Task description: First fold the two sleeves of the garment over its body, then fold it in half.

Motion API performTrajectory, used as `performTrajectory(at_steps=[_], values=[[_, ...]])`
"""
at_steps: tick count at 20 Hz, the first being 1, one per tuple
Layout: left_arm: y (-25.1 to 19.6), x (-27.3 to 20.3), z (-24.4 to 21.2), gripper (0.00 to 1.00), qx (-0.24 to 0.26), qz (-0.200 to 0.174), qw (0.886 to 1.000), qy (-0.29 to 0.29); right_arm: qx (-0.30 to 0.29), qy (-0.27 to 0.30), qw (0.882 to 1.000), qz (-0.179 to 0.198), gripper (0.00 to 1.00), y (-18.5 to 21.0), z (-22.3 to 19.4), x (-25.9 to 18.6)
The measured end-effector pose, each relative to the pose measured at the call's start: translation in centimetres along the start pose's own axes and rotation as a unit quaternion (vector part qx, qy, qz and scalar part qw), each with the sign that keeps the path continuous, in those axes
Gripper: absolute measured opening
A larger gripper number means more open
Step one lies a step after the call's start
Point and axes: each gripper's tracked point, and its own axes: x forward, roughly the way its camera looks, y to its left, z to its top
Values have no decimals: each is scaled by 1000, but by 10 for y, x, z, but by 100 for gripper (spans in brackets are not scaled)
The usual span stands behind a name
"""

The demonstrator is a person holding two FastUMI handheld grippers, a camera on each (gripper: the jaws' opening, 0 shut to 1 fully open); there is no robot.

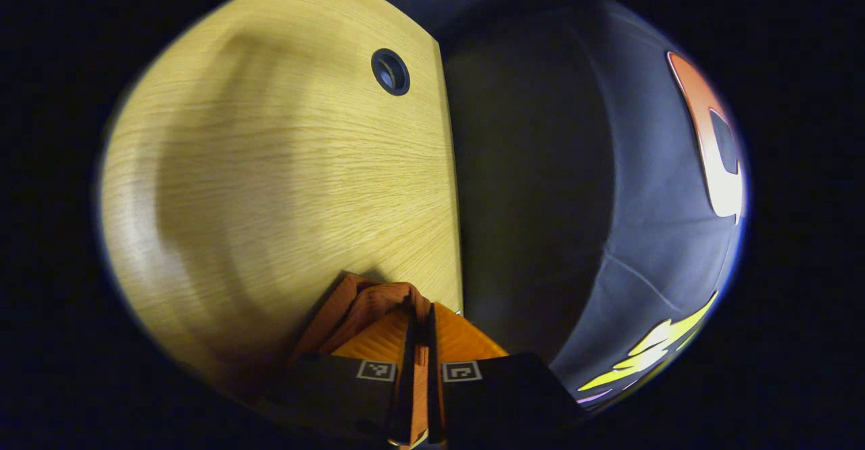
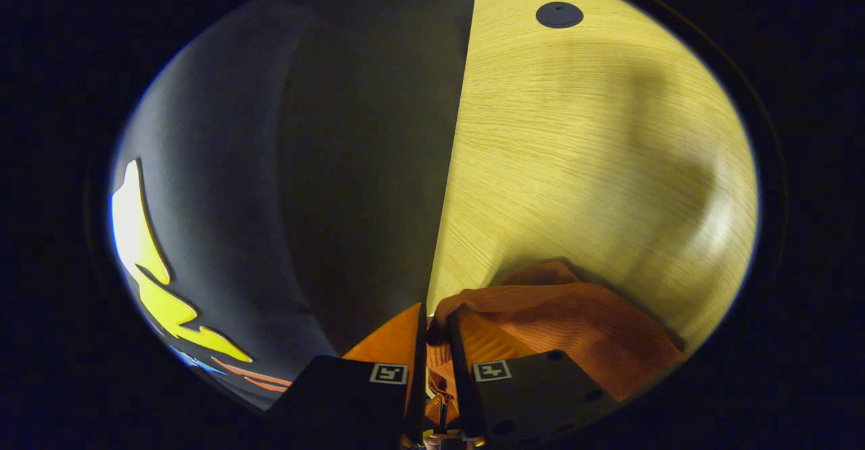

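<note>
A light oak-grain wooden tabletop point(image 1: 270, 166) stands in the booth, its straight edge running against the dark cloth wall point(image 1: 540, 166). A round black cable grommet point(image 1: 390, 71) sits in the tabletop near that edge; in the right gripper view the same grommet point(image 2: 559, 15) appears capped and flat. The orange ribbed knit garment point(image 2: 574, 328) is mostly cut off at the bottom of both views, so its sleeves and layout cannot be made out. The left gripper point(image 1: 420, 342) is closed narrowly, pinching a fold of the garment point(image 1: 365, 308) at the table edge. The right gripper point(image 2: 436, 342) likewise clamps bunched fabric between both fingers.
</note>
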Motion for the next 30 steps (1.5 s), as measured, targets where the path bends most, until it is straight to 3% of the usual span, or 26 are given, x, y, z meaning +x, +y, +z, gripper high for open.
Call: performTrajectory(at_steps=[2, 3, 4, 5, 6, 8, 11, 15, 17, 18, 19, 20, 21, 24, 26, 30], values=[[-2, -13, -11, 25, -8, -7, 1000, 1, 4, 7, 1000, 9, 28, 5, -2, -3], [-14, -10, -1, 16, -14, -14, 1000, 0, 5, 8, 1000, 19, 31, 9, -2, -4], [-12, 2, 16, 41, -24, -21, 999, -4, 4, 11, 1000, 25, 29, 14, -1, -4], [-14, 6, 3, 47, -32, -28, 999, -9, 0, 13, 999, 34, 48, 21, -2, -6], [-15, -12, 6, 61, -36, -31, 999, -14, -3, 14, 999, 46, 49, 30, -2, -8], [-17, -27, 16, 74, -38, -37, 998, -15, -12, 20, 997, 73, 50, 49, -5, -13], [-30, -33, 28, 82, -22, -37, 999, -24, -42, 24, 995, 89, 81, 70, -8, -25], [-57, -40, 18, 90, 28, -34, 998, -39, -135, 27, 989, 58, 82, 72, -22, -49], [-65, -59, 15, 94, 72, -26, 997, -32, -187, 17, 981, 50, 82, 79, -30, -72], [-71, -74, 16, 95, 90, -23, 995, -30, -214, 17, 976, 47, 75, 85, -38, -88], [-81, -88, 19, 100, 111, -24, 993, -35, -244, 17, 969, 41, 75, 88, -45, -101], [-94, -102, 18, 95, 136, -27, 989, -41, -277, 14, 960, 39, 75, 91, -51, -114], [-108, -116, 15, 95, 170, -27, 984, -51, -312, 1, 949, 34, 95, 96, -52, -128], [-141, -180, 14, 95, 297, -12, 950, -95, -409, -22, 912, 27, 95, 117, -67, -176], [-164, -224, 10, 95, 375, -4, 919, -123, -462, -44, 885, 35, 95, 137, -79, -209], [-177, -295, -21, 94, 499, 22, 852, -155, -559, -127, 819, 32, 96, 157, -87, -285]])
